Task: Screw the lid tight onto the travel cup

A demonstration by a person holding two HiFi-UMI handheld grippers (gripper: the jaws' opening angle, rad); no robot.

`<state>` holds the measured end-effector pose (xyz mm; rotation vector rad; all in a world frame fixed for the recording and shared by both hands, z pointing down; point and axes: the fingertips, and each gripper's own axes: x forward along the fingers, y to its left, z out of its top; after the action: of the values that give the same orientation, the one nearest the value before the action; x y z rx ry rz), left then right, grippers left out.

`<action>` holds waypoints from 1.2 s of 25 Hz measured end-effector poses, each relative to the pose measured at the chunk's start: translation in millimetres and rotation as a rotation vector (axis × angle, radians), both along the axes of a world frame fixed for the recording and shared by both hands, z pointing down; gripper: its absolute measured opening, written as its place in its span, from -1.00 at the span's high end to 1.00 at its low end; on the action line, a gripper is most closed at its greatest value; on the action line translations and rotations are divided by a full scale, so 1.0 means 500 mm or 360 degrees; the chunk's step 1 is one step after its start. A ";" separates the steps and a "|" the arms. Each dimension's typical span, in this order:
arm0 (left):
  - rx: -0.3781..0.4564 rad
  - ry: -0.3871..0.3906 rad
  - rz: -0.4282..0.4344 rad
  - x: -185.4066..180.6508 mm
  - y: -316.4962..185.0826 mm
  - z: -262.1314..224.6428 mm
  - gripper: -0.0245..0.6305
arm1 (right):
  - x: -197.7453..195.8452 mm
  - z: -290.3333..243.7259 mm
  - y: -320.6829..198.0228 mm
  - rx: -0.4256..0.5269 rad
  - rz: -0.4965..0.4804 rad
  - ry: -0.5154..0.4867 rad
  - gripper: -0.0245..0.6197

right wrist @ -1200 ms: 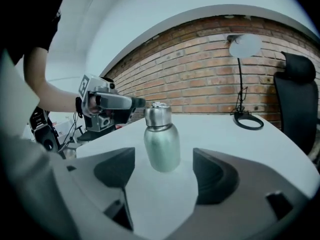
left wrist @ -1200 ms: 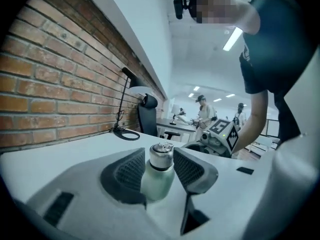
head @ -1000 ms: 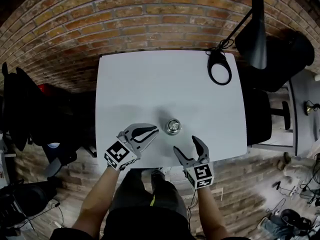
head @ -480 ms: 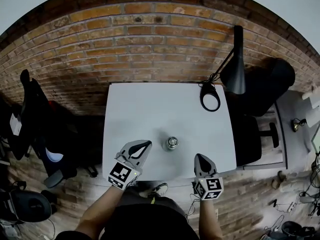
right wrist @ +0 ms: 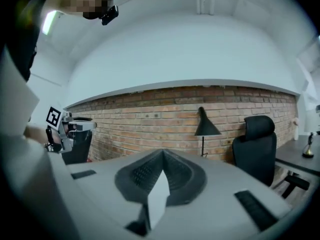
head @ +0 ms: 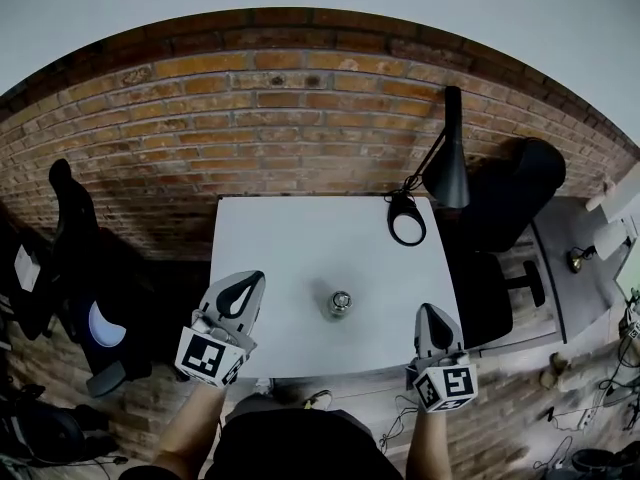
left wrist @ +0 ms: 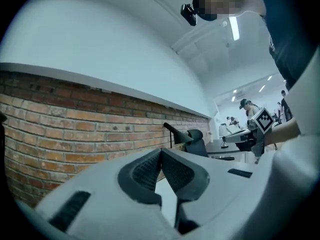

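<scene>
The travel cup [head: 341, 303] stands upright near the middle of the white table [head: 300, 238], small and silvery from above with a round top. Whether its lid is seated I cannot make out. My left gripper [head: 254, 279] is held up at the table's front left corner, jaws shut and empty. My right gripper [head: 430, 311] is raised at the front right corner, also shut on nothing. Both are well apart from the cup. In the left gripper view the closed pads [left wrist: 150, 171] face a brick wall. The right gripper view shows the same with its pads [right wrist: 145, 174]. Neither view shows the cup.
A black desk lamp [head: 447, 168] rises at the table's back right, its cable looped in a ring [head: 407, 230] on the tabletop. Black office chairs stand to the right [head: 520, 203] and left [head: 75, 238]. A brick wall [head: 280, 118] runs behind the table.
Both grippers have lifted away from the cup and spread to the table's front corners. The right jaws, wide open a second ago, are now shut. The head view has tilted up.
</scene>
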<state>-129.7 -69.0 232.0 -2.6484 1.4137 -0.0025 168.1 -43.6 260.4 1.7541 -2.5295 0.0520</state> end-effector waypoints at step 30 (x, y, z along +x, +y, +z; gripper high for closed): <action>0.0154 0.0057 -0.0018 -0.062 0.133 -0.099 0.85 | -0.040 -0.239 0.137 0.0445 0.0081 0.0143 0.88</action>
<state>-160.8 -2.3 182.4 -2.5749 1.4020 0.1102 148.1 25.0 141.1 1.8653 -2.5278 -0.3878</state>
